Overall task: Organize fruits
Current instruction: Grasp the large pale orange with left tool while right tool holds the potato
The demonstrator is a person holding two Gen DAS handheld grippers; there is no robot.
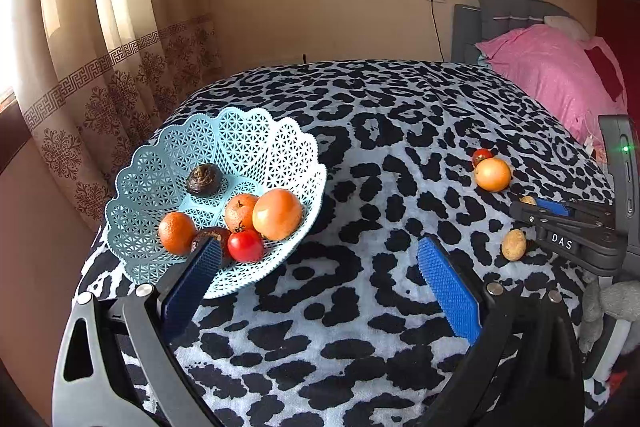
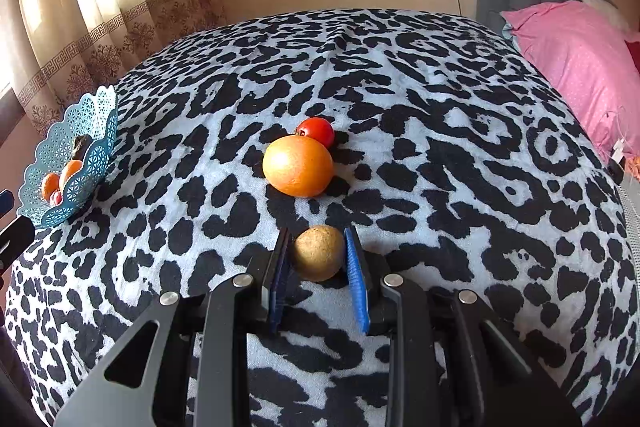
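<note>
A pale blue lattice basket (image 1: pixel 248 143) sits at the left on the leopard-print blanket, also visible in the right wrist view (image 2: pixel 94 131). It holds a big orange (image 1: pixel 277 214), two small oranges, a red tomato (image 1: pixel 245 246) and a dark fruit (image 1: pixel 204 179). My left gripper (image 1: pixel 320 261) is open with nothing in it, and its left finger overlaps the basket's near rim. My right gripper (image 2: pixel 317 230) is shut on a small brown fruit (image 2: pixel 319 253) resting low on the blanket. Just beyond it lie an orange (image 2: pixel 298 166) and a tomato (image 2: pixel 318 131), touching each other.
In the left wrist view a second brown fruit (image 1: pixel 514 245) lies on the blanket beside the right gripper (image 1: pixel 524 207). A pink pillow (image 1: pixel 552 75) and a grey headboard are at the far right, curtains (image 1: pixel 120 75) at the left. Bare blanket separates the basket from the loose fruit.
</note>
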